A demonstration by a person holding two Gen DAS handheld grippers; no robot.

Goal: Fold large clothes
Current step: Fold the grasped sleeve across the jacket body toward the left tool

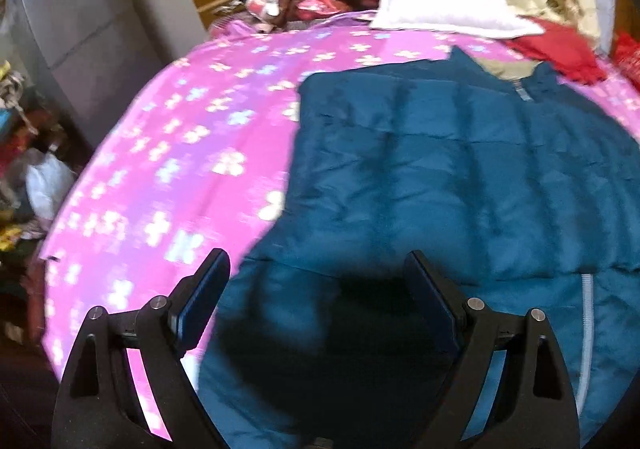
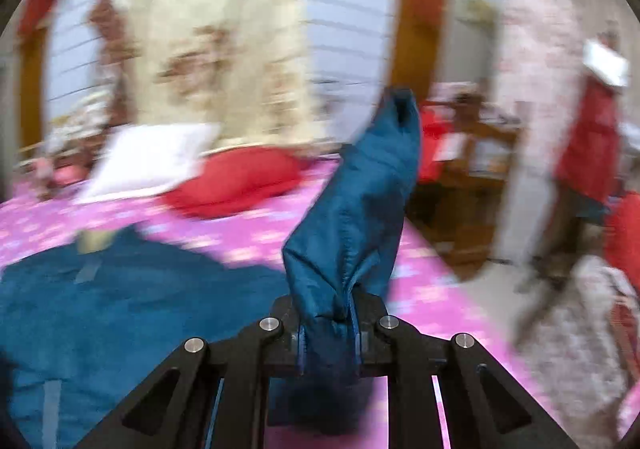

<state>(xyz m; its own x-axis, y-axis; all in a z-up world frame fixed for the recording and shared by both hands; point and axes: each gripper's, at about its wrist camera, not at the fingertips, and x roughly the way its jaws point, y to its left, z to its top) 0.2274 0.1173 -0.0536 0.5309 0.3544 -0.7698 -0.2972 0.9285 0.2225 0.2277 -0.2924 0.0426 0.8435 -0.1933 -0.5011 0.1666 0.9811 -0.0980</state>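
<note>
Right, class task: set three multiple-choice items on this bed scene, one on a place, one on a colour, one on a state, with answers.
1. Where does the white pillow lie?
A far end of the bed
B floor
C on the jacket

2. What colour is the jacket?
A red
B teal blue
C white

3. How is the right gripper?
A wide open
B shut on the jacket
C shut on nothing

Answers: 1 A, it lies beyond the jacket on the pink sheet; 2 B, plainly teal; 3 B, teal fabric is pinched between its fingers.
</note>
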